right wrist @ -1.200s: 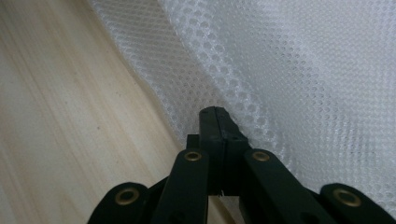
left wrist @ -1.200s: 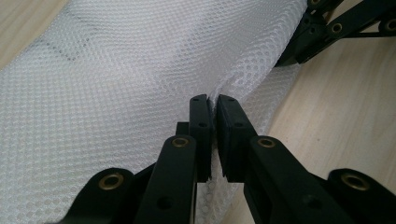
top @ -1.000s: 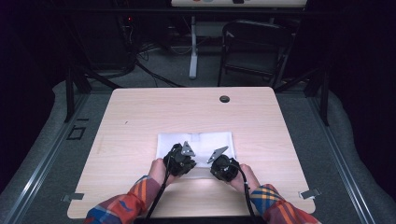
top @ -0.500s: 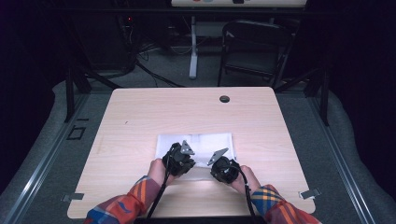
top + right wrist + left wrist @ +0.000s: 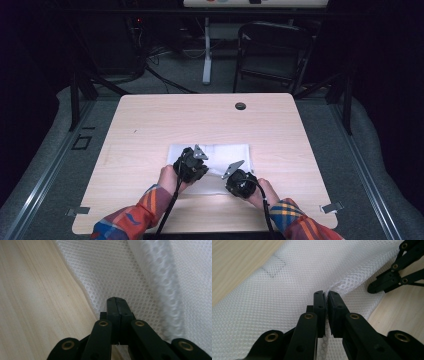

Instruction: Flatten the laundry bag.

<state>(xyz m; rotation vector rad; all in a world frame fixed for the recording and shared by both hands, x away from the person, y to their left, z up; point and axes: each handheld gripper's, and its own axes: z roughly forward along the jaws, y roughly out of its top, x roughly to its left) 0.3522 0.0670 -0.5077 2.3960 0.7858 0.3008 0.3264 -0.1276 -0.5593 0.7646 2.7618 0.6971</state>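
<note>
A white mesh cloth point(image 5: 222, 152) lies flat on the near middle of the wooden table point(image 5: 150, 125). At its left near part, my left gripper point(image 5: 195, 165) is shut on a raised pinch of the mesh point(image 5: 287, 290), which bunches up at the gripper's point(image 5: 327, 293) tip. My right gripper point(image 5: 237, 179) is at the cloth's near edge. In the right gripper view its black jaws point(image 5: 117, 299) are pressed together over the cloth's edge point(image 5: 82, 287), with a sliver of white between them. That same gripper point(image 5: 372, 288) appears at the top right of the left gripper view.
A round cable hole point(image 5: 240, 106) is near the table's far edge. A dark folding chair point(image 5: 272, 55) and a white post point(image 5: 206, 50) stand on the floor beyond the table. Bare wood surrounds the cloth on all sides.
</note>
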